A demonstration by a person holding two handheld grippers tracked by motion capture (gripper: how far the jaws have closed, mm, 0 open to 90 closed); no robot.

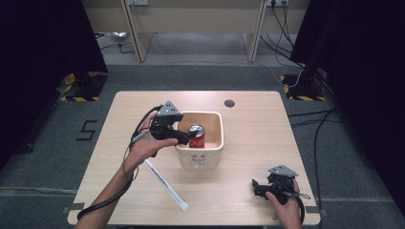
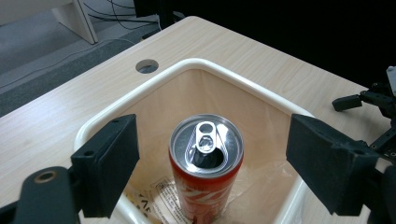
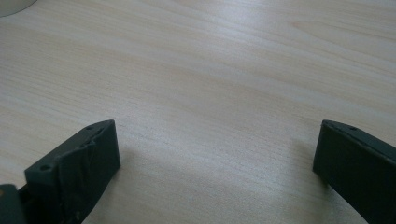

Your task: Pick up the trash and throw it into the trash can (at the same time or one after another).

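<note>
Starting at the left, a long white wrapped straw [image 1: 166,185] lay flat and slanted on the wooden table [image 1: 248,157], just below the person's left forearm. Next came the left gripper [image 1: 189,139], held out over the near-left corner of the cream bin [image 1: 218,143], and its jaws were spread wide, one on each side of the red can [image 1: 197,136] with clear air between pads and metal, so nothing was gripped. From the left gripper view the can [image 2: 206,163] stood upright inside the bin [image 2: 140,91], silver top up, tab opened, with a crinkled clear wrapper under it on the bin's floor. Beyond the bin sat a small round hole [image 1: 229,103] in the tabletop, toward the far edge. Over at the right, well apart from the bin, the right gripper [image 1: 255,186] sat low near the table's front edge in the person's right hand; its jaws were parted wide too, with only bare wood grain between them.
</note>
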